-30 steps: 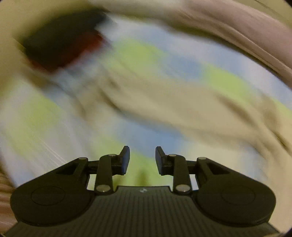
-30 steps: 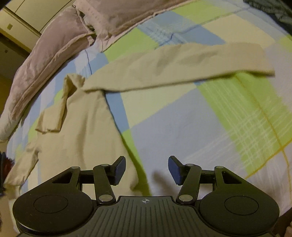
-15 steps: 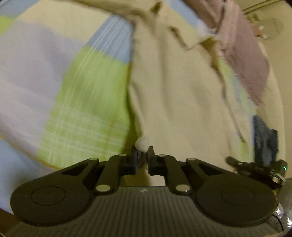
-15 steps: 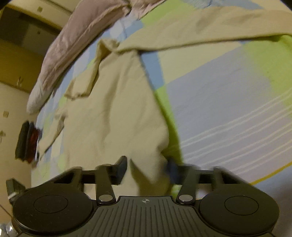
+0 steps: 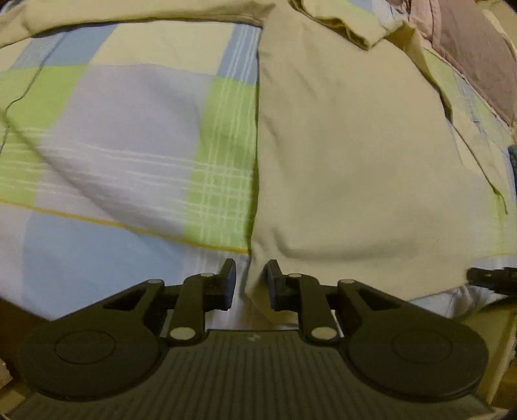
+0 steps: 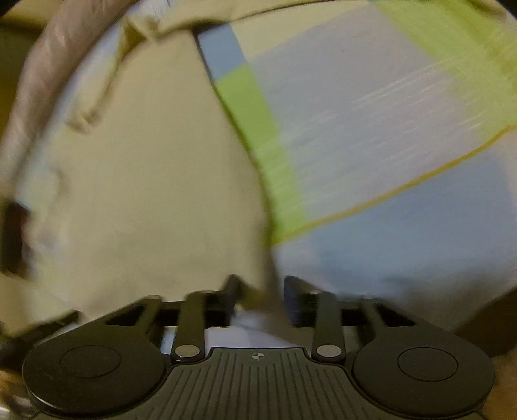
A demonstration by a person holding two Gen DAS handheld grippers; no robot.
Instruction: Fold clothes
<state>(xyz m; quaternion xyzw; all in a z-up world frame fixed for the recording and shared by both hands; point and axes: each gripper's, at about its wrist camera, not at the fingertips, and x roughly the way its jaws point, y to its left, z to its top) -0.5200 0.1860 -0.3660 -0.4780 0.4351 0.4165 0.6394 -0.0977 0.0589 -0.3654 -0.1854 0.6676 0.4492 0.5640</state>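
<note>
A beige long-sleeved shirt (image 5: pixel 355 145) lies flat on a checked bedsheet (image 5: pixel 113 135). My left gripper (image 5: pixel 250 284) is open, its jaws on either side of the shirt's lower left hem corner, which lies loose between them. One sleeve (image 5: pixel 129 13) stretches across the far edge of that view. In the blurred right wrist view my right gripper (image 6: pixel 260 299) is open with the shirt's (image 6: pixel 145 194) other hem corner between its jaws. The bedsheet (image 6: pixel 387 129) fills the right of that view.
A mauve quilt (image 5: pixel 478 55) is bunched along the far side of the bed; it also shows in the right wrist view (image 6: pixel 42 84). The right gripper's dark body (image 5: pixel 494 278) pokes in at the left view's right edge.
My left gripper was shut on the hem corner half a second ago and has opened. The right gripper has dropped down to the other hem corner, still open.
</note>
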